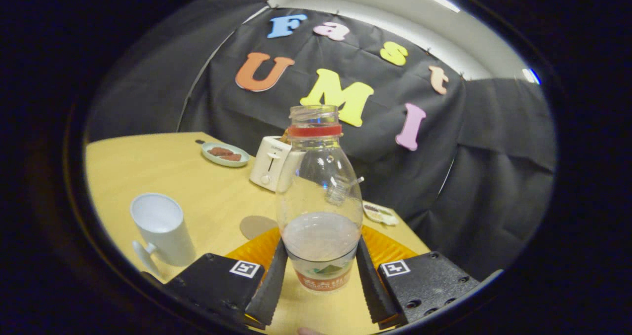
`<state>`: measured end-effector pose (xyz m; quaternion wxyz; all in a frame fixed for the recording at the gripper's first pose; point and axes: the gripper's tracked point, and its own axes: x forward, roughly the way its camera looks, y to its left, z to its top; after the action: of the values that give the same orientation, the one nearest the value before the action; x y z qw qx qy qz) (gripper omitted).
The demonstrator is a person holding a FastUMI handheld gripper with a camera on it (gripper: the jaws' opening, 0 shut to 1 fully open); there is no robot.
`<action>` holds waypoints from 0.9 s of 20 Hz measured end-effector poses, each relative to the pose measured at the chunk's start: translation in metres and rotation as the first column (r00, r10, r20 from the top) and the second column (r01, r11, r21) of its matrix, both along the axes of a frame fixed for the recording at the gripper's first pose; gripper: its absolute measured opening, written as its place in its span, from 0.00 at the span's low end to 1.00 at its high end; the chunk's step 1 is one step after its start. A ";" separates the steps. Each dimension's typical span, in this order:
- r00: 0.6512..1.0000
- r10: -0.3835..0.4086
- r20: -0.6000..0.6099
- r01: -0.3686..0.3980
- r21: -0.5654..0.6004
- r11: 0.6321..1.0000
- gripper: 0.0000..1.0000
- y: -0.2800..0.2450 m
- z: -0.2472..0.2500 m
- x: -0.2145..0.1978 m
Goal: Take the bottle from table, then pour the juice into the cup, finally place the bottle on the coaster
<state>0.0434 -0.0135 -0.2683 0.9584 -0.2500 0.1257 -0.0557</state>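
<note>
- I am pinching the clear, uncapped bottle (320,211) upright in my tongs (321,276), both fingers pressing its lower sides;
- the white cup (163,229) is standing on the surface (173,169) just left of the fingers;
- a toaster (271,163) is sitting beyond the bottle.

The gripper (320,280) pointed level over the tabletop, both fingers (269,288) apparently pressing a clear plastic bottle (320,202) held upright.

The bottle (320,202) stands between the tongs (320,280), cup (163,229) to its left, toaster (270,163) behind.
</note>
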 end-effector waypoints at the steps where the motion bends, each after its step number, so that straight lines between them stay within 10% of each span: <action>1: 1.000 0.012 0.011 -0.011 -0.083 0.996 0.74 0.001 0.003 0.001; 10: 0.991 0.123 0.046 -0.076 -0.565 0.822 0.74 0.018 0.011 0.005; 18: 0.983 0.185 0.015 -0.114 -0.740 0.663 0.74 0.035 0.012 0.005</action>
<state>0.0483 0.0220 -0.2558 0.7827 -0.6208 0.0291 -0.0338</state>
